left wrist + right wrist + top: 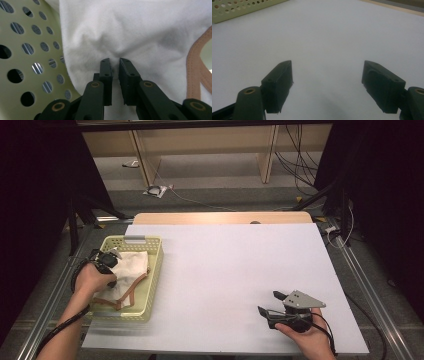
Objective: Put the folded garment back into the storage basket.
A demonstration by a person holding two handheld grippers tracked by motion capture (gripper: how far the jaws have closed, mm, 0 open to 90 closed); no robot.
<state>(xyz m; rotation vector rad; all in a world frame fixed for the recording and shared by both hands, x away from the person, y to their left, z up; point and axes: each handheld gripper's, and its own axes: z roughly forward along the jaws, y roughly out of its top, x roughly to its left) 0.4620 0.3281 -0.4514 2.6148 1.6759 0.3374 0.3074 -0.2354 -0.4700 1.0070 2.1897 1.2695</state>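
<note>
Cloth [140, 32], white with tan trim, lay in the perforated basket [153, 285] at the tabletop's [235, 270] left edge, pinched by the left claw [114, 61]. The right claw [327, 72] gaped wide over bare tabletop near the front right corner.

White table [225, 270] bearing a perforated basket [152, 280]

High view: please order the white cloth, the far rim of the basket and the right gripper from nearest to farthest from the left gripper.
1. White cloth: in the basket, pinched by the left gripper.
2. Far rim of the basket: just beyond the cloth, at the table's left side.
3. Right gripper: across the table, at its near right, jaws open.
</note>
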